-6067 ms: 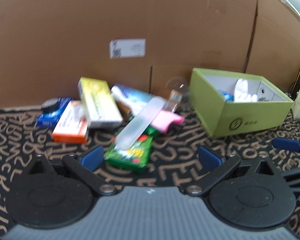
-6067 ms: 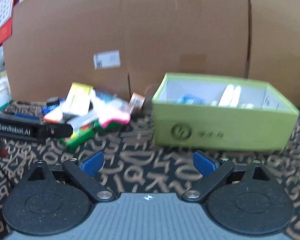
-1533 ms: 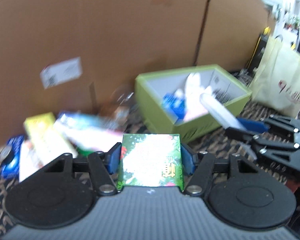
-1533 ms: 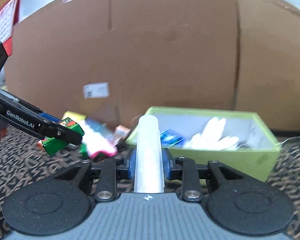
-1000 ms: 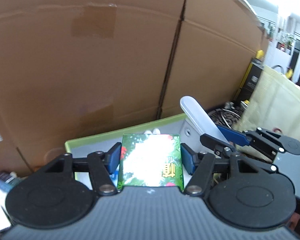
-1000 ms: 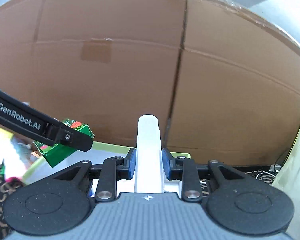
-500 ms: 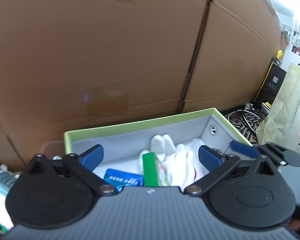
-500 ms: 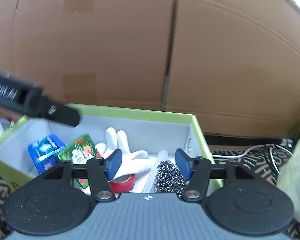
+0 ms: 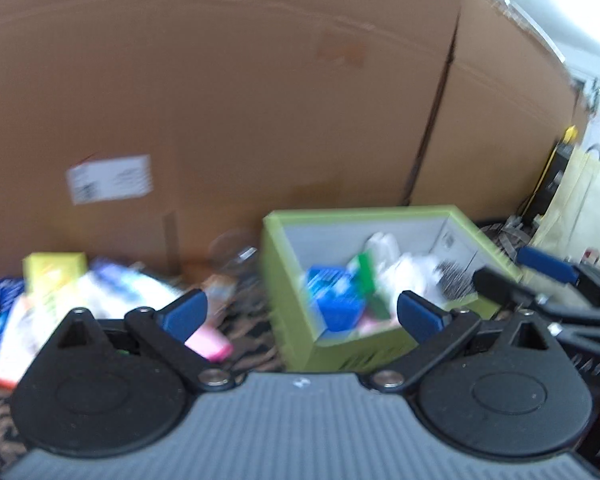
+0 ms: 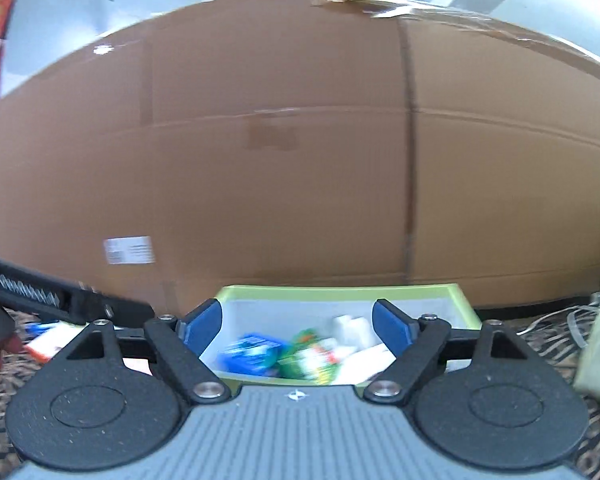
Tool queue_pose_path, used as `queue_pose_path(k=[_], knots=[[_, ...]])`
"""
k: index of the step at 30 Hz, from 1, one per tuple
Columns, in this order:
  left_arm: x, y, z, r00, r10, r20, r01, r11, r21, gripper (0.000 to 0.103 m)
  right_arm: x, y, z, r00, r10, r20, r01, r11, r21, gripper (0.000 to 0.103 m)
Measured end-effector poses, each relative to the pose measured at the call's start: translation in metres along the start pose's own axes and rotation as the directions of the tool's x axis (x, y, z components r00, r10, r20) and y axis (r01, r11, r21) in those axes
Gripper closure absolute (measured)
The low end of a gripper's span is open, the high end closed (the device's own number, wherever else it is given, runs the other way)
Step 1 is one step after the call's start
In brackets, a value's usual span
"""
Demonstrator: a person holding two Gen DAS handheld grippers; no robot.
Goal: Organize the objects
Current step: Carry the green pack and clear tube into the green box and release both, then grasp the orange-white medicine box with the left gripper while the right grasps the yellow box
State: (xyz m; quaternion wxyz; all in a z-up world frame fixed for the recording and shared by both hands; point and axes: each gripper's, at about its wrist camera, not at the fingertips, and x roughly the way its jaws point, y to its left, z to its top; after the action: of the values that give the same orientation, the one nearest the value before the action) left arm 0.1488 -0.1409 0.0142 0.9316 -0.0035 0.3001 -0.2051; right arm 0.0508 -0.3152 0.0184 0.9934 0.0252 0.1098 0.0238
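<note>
Cardboard wall (image 10: 300,160), patterned cloth (image 9: 256,344)

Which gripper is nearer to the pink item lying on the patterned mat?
Left. The left gripper, open and empty, has the pink item just beside its left finger. The right gripper, jaws opening with nothing between them, hangs over the green box further right.

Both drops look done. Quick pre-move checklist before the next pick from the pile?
1. Left gripper jaws empty: ok.
2. Right gripper empty, jaws opening: ok.
3. Green packet inside the green box: ok.
4. White tube in the box: cannot tell, blurred.
5. Items left in the pile, such as the pink packet and yellow box: ok.
6. Grippers apart from each other: ok.
</note>
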Motion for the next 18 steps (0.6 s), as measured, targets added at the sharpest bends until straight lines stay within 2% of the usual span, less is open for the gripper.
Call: queue_pose_path(k=[5, 8, 13, 18], knots=[[-0.032, 0.041, -0.036, 0.995, 0.103, -0.015, -0.103, 0.995, 0.009, 0.000, -0.004, 0.044, -0.021, 0.993, 0.101, -0.055, -0.102, 0.995, -0.001, 0.017], [-0.046, 0.076, -0.053, 0.990, 0.136, -0.037, -0.137, 0.990, -0.035, 0.000, 0.001, 0.065, -0.037, 0.983, 0.148, -0.106, -0.150, 0.989, -0.004, 0.017], [-0.054, 0.127, -0.078, 0.979, 0.188, -0.079, -0.197, 0.972, -0.129, 0.000, 0.021, 0.100, -0.059, 0.954, 0.215, -0.207, -0.215, 0.976, 0.022, 0.017], [-0.059, 0.170, -0.085, 0.964, 0.249, -0.089, -0.261, 0.950, -0.171, 0.000, 0.037, 0.131, -0.062, 0.938, 0.252, -0.239, -0.257, 0.966, 0.015, 0.017]])
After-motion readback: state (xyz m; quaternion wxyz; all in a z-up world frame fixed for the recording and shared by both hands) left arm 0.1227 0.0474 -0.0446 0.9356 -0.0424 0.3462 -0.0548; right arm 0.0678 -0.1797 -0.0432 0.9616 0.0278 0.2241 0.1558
